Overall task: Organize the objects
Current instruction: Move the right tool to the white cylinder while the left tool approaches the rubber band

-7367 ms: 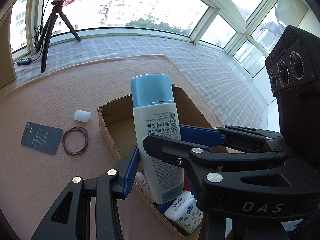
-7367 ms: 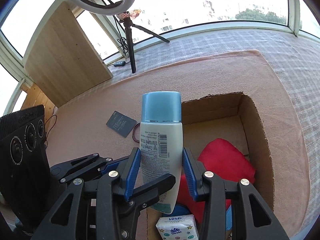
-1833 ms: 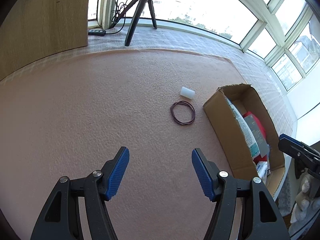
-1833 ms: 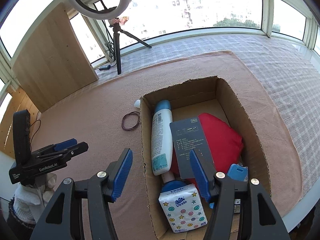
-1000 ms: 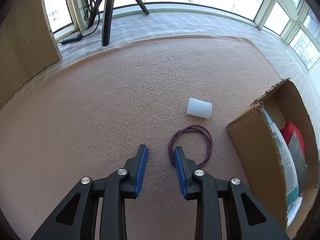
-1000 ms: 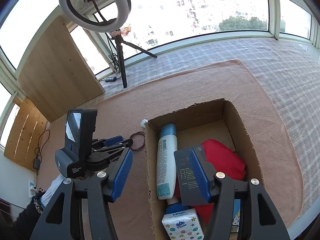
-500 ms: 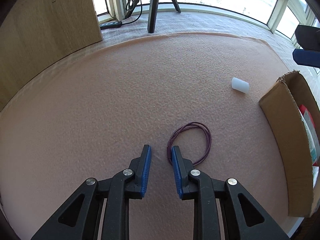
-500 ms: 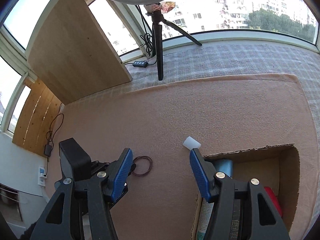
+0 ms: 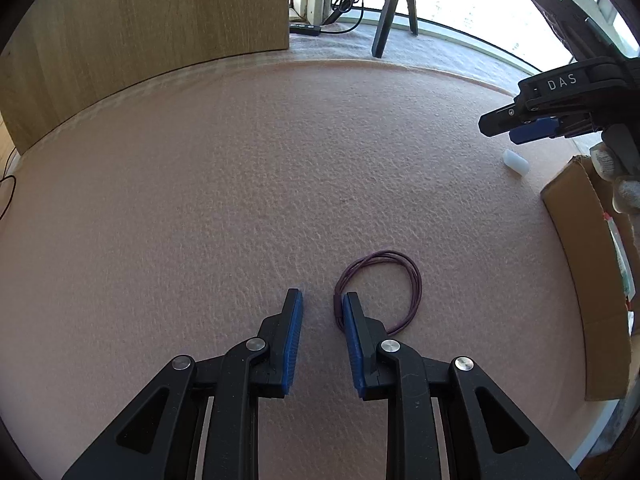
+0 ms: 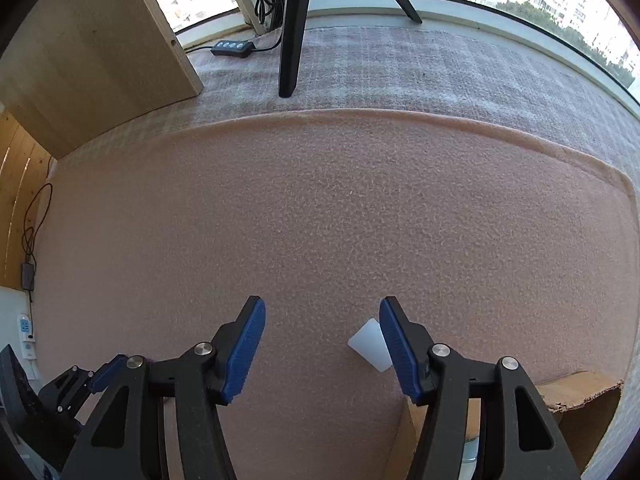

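The left gripper is set low with fingers narrowed, the purple hair tie lying against the outside of its right finger; a miss is judged likely if closed there. Beyond the tie, the white cap is straddled by the wide-spread, empty right gripper, beside the cardboard box.

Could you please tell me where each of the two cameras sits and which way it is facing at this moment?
Left wrist: on the left gripper, low over the mat, facing the hair tie; its own fingers show, and the right gripper at far right.
Right wrist: on the right gripper, facing the cap and window; its own fingers show, the left gripper at lower left.
Shared: mat, cap, box, tripod.
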`<control>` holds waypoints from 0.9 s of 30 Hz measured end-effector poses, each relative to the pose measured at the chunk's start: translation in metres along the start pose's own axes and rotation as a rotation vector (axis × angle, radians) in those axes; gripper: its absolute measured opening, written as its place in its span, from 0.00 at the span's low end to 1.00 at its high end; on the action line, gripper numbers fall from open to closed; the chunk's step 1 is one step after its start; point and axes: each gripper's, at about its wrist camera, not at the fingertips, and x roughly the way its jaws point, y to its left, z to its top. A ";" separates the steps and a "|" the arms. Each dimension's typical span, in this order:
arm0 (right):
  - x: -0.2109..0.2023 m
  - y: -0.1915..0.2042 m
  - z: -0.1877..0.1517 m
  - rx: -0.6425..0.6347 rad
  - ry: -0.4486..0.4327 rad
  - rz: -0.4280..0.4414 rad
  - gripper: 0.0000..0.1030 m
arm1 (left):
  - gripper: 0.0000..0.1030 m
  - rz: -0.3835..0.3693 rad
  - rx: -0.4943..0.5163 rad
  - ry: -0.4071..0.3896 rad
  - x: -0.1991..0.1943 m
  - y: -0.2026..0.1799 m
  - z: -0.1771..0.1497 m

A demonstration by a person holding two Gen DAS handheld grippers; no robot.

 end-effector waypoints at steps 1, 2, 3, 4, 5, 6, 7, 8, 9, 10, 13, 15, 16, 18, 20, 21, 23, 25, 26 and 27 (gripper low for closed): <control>0.003 0.001 0.000 -0.005 0.012 -0.005 0.54 | 0.23 -0.003 -0.003 -0.001 0.000 0.001 -0.001; 0.005 0.003 -0.002 -0.013 0.022 -0.009 0.54 | 0.23 -0.005 -0.005 -0.001 -0.001 0.002 -0.001; 0.007 0.004 -0.003 -0.021 0.031 -0.012 0.54 | 0.23 -0.007 -0.006 -0.002 -0.001 0.002 -0.001; 0.008 0.005 -0.004 -0.028 0.038 -0.017 0.54 | 0.23 -0.008 -0.006 -0.003 -0.002 0.003 -0.002; 0.009 0.006 -0.005 -0.031 0.043 -0.022 0.54 | 0.23 -0.010 -0.006 -0.002 -0.002 0.003 -0.002; 0.008 0.006 -0.006 -0.026 0.048 -0.014 0.54 | 0.23 -0.012 -0.007 -0.002 -0.004 0.002 -0.004; 0.007 0.005 -0.008 -0.013 0.055 0.019 0.54 | 0.23 -0.014 -0.007 -0.001 -0.004 0.001 -0.003; 0.004 0.004 -0.011 0.005 0.061 0.092 0.54 | 0.23 -0.017 -0.007 -0.001 -0.004 0.002 -0.003; 0.000 0.004 -0.014 0.020 0.063 0.192 0.54 | 0.23 -0.020 -0.007 -0.001 -0.004 0.001 -0.003; -0.006 0.005 -0.016 0.026 0.051 0.251 0.54 | 0.23 -0.022 -0.007 -0.001 -0.004 0.002 -0.003; -0.021 0.006 -0.019 -0.005 -0.012 0.129 0.54 | 0.23 -0.022 0.000 -0.002 -0.003 0.000 -0.002; -0.022 0.003 -0.017 -0.011 -0.025 0.052 0.54 | 0.23 -0.021 0.002 -0.003 -0.003 0.000 -0.002; -0.020 -0.001 -0.015 0.002 -0.023 0.042 0.54 | 0.23 -0.021 0.002 -0.004 -0.003 -0.001 -0.002; -0.014 -0.008 -0.014 0.029 -0.004 0.056 0.54 | 0.23 -0.022 0.006 -0.006 -0.003 -0.001 -0.003; -0.008 -0.010 -0.015 0.035 0.008 0.043 0.54 | 0.23 -0.025 0.011 -0.007 -0.003 0.000 -0.003; -0.005 -0.009 -0.017 0.035 0.016 0.037 0.54 | 0.23 -0.027 0.014 -0.008 -0.003 0.000 -0.003; -0.002 -0.007 -0.020 0.027 0.020 0.021 0.54 | 0.23 -0.031 0.013 -0.008 -0.004 0.000 -0.004; -0.002 -0.003 -0.022 0.005 0.021 -0.004 0.54 | 0.23 -0.034 0.010 -0.008 -0.004 0.002 -0.004; -0.002 -0.001 -0.023 -0.003 0.022 -0.008 0.54 | 0.23 -0.034 0.010 -0.009 -0.004 0.002 -0.004; -0.003 0.001 -0.024 -0.012 0.021 -0.013 0.54 | 0.23 -0.033 0.010 -0.010 -0.004 0.001 -0.003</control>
